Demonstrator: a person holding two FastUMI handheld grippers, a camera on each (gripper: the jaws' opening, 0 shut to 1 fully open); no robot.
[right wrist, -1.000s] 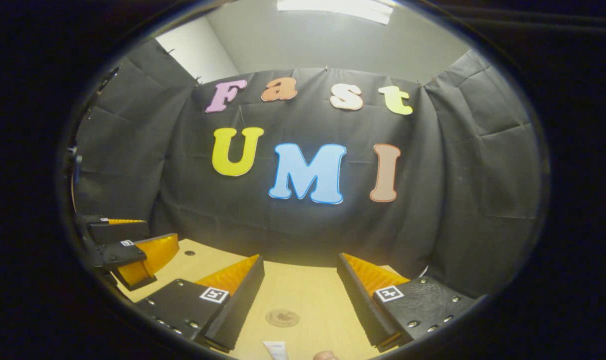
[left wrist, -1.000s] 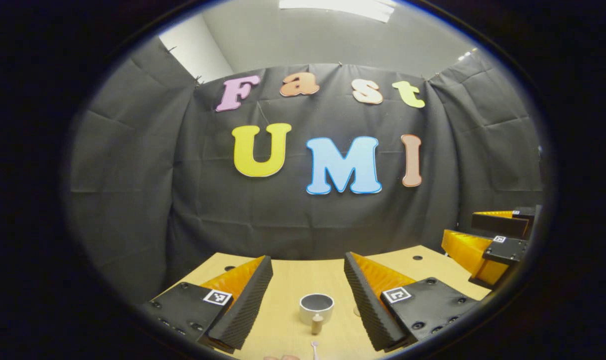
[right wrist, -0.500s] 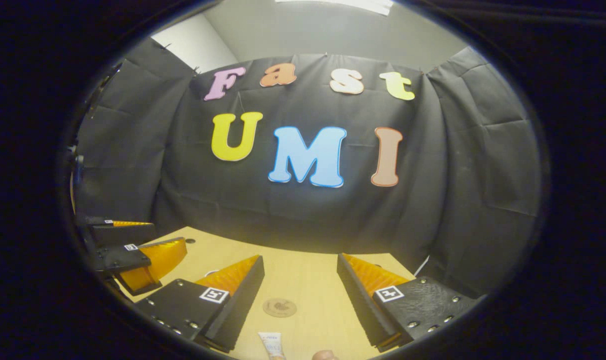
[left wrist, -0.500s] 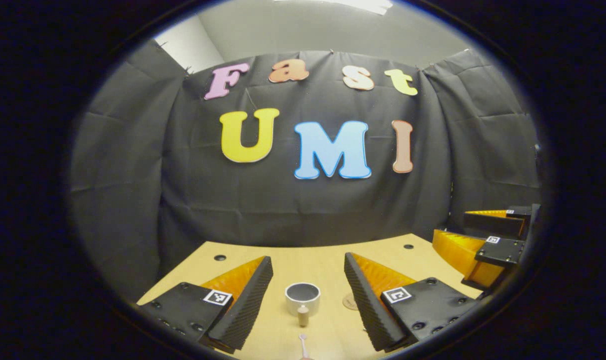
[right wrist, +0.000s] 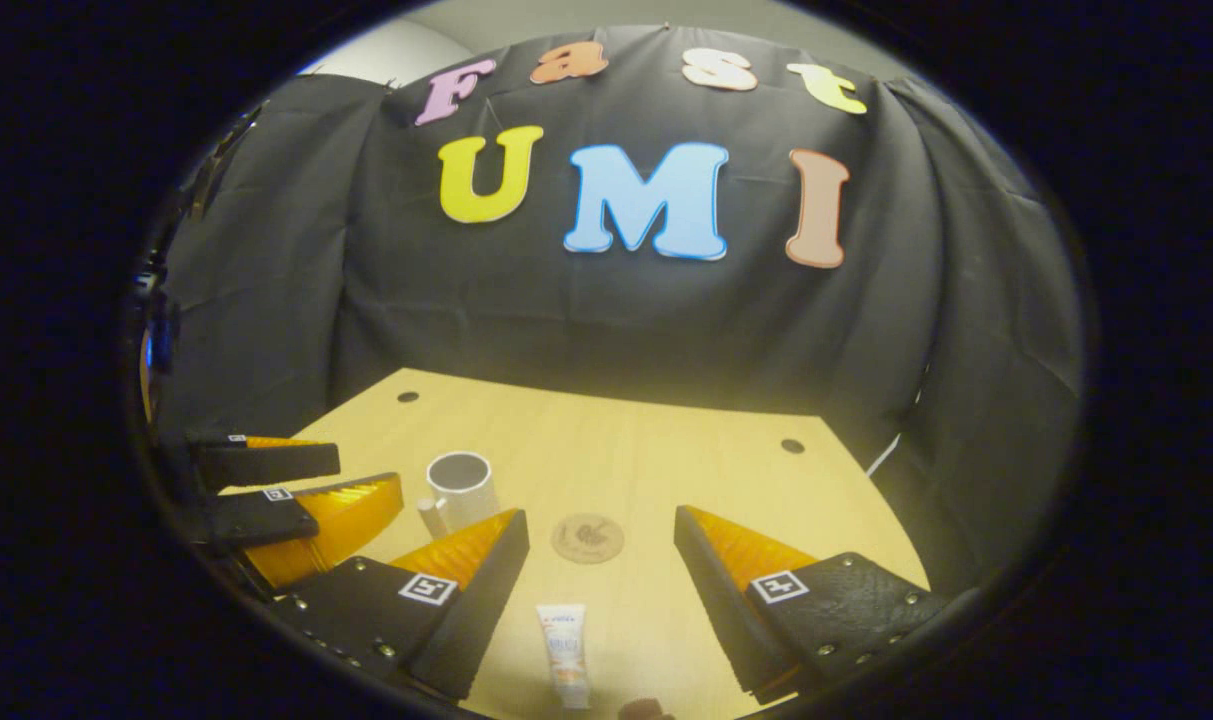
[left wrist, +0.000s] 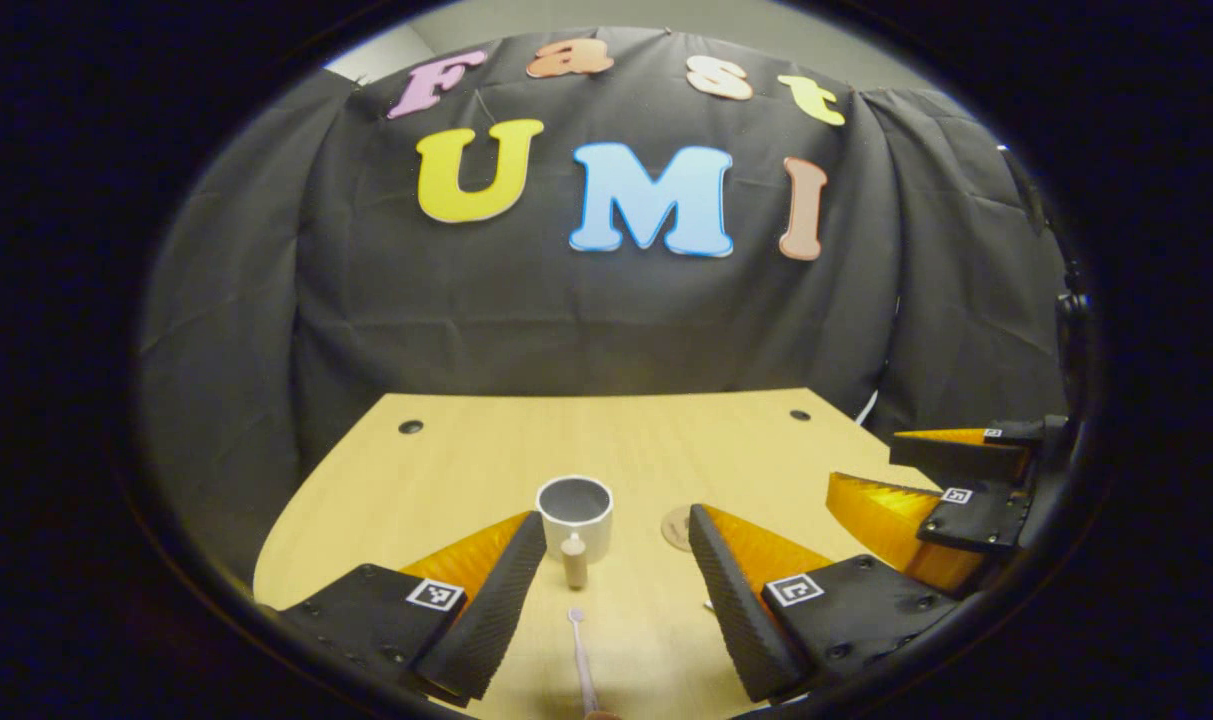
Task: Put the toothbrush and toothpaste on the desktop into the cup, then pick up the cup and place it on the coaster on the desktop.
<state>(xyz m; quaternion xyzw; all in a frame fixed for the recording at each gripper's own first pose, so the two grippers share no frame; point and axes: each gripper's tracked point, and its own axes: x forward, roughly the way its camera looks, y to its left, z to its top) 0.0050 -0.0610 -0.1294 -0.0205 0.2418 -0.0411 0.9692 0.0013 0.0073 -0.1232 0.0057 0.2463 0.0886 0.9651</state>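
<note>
— Both views tip downward since a moment ago; more surface shows. Left tongs and right tongs gape wide, empty.

— Toothbrush lies between the left tongs, cup ahead; toothpaste between the right tongs, coaster beyond.

— Brush looks light, stiff: pinch mid-handle. Tube's soft: grip its middle.
</note>
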